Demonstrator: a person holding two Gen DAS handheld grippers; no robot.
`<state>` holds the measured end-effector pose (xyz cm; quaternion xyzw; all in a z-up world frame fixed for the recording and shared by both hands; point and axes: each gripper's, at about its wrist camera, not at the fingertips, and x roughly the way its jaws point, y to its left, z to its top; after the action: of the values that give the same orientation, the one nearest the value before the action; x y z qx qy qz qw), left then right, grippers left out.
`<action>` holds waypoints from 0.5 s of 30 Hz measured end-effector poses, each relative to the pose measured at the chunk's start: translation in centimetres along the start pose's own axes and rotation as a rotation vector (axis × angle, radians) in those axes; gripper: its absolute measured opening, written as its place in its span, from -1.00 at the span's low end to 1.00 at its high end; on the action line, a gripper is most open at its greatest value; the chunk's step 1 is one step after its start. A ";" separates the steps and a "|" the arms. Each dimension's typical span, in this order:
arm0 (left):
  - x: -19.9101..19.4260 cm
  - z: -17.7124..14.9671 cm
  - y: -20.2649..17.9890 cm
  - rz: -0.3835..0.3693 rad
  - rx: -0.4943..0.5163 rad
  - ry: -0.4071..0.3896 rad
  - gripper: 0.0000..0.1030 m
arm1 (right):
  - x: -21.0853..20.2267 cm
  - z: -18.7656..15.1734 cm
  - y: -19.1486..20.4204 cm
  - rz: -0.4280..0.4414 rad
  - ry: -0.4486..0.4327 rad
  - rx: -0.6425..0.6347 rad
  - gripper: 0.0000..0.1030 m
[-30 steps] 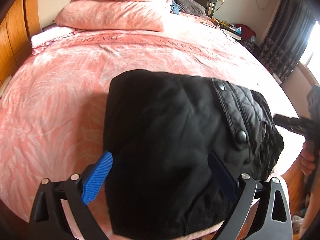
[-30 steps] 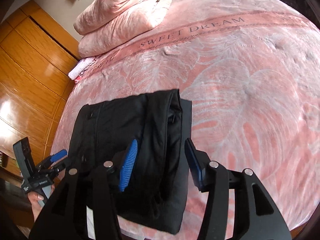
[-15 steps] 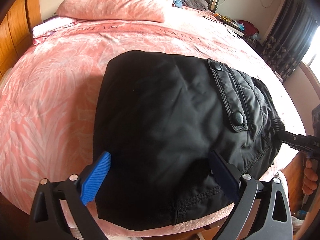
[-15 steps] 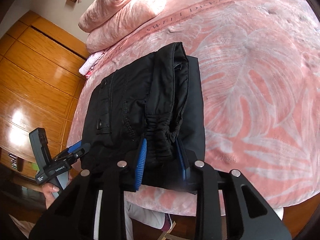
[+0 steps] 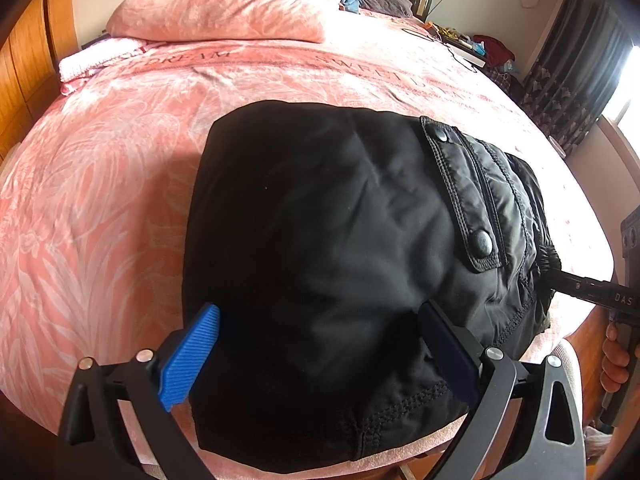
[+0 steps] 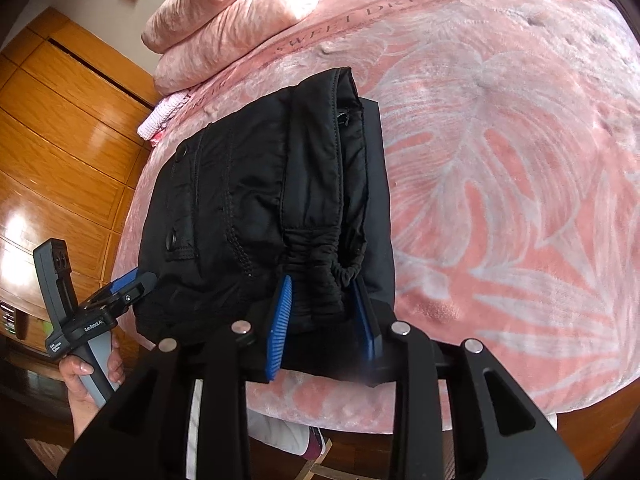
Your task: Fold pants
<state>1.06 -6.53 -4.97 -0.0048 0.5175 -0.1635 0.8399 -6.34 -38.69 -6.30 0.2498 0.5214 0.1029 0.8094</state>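
Folded black pants [image 5: 340,248] at the near edge of the bed [image 5: 100,184], right gripper clamped on the waistband.

The pants lie as a compact, roughly square black bundle on the pink leaf-patterned bedspread, directly ahead of both grippers. The top layer is smooth with soft creases. A quilted pocket flap [image 5: 464,196] with two snap buttons sits ahead and to the right of the left gripper [image 5: 320,356]. The left gripper's blue pads stand wide apart, one on each side of the bundle's near end, gripping nothing. In the right wrist view, the gathered elastic waistband [image 6: 320,260] and stacked fold edges face the right gripper [image 6: 324,320], whose fingers pinch the waistband between them. Pink folded bedding [image 5: 224,16] lies far ahead.
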 end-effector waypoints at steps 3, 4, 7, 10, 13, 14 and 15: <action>-0.5 0.0 -0.1 -0.012 -0.006 -0.001 0.92 | -0.1 0.0 0.4 -0.029 -0.002 -0.008 -0.31; -0.8 -0.1 -0.3 -0.017 -0.006 -0.005 0.92 | -0.3 0.1 0.5 -0.045 -0.005 -0.017 -0.16; -1.8 -0.1 -0.7 -0.017 0.003 -0.023 0.92 | -1.1 0.1 1.0 -0.081 -0.024 -0.037 -0.03; -2.9 -0.1 -1.2 -0.007 0.016 -0.049 0.92 | -2.2 0.0 1.6 -0.081 -0.053 -0.054 0.15; -3.7 -0.1 -1.6 -0.004 0.034 -0.065 0.92 | -3.5 0.0 2.5 -0.089 -0.089 -0.081 0.24; -3.9 -0.1 -1.7 -0.001 0.039 -0.068 0.92 | -3.9 0.0 2.9 -0.098 -0.102 -0.094 0.31; -4.1 0.0 -1.7 0.000 0.042 -0.072 0.92 | -4.2 0.0 3.2 -0.107 -0.116 -0.105 0.35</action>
<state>-1.10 -6.97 -1.12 0.0067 0.4834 -0.1741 0.8579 -7.84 -37.78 -1.31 0.1843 0.4804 0.0719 0.8545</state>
